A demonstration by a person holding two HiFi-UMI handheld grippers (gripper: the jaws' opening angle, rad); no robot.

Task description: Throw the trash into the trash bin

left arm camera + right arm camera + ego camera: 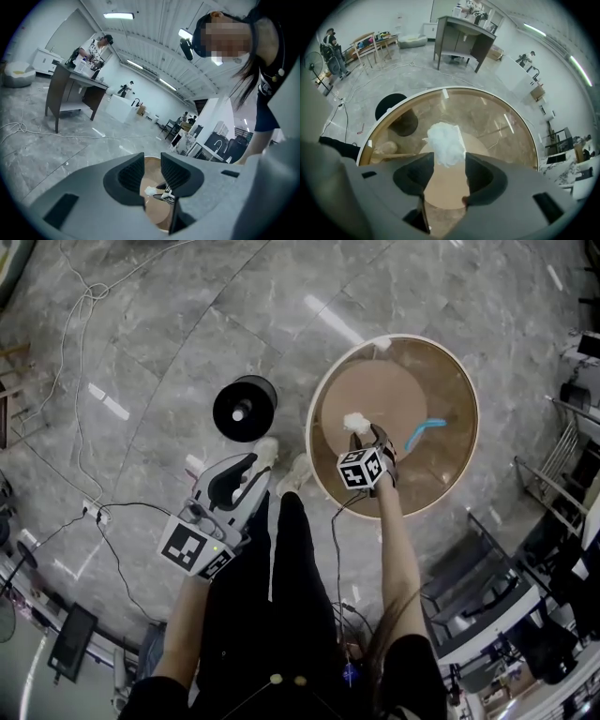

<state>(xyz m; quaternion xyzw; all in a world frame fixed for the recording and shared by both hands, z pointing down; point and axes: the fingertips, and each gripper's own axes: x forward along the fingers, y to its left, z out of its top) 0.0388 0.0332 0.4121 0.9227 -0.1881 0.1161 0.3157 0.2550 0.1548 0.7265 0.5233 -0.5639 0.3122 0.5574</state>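
A white crumpled tissue wad (354, 421) lies on the round glass table (450, 479). My right gripper (362, 434) points steeply down at the wad. In the right gripper view the wad (446, 143) sits between the tips of the right gripper (449, 161), whose jaws stand apart on either side of it; a firm press does not show. The black round trash bin (244, 409) stands on the floor left of the table. My left gripper (251, 467) is open and empty above the floor, near the bin. A blue curved strip (427, 432) also lies on the glass.
The table has a wooden rim (454, 89) and a round brown base under the glass. Through the glass the bin (396, 112) shows. White cables (80, 306) run over the grey marble floor. Chairs and desks (553, 456) crowd the right side. A person works at a far desk (93, 51).
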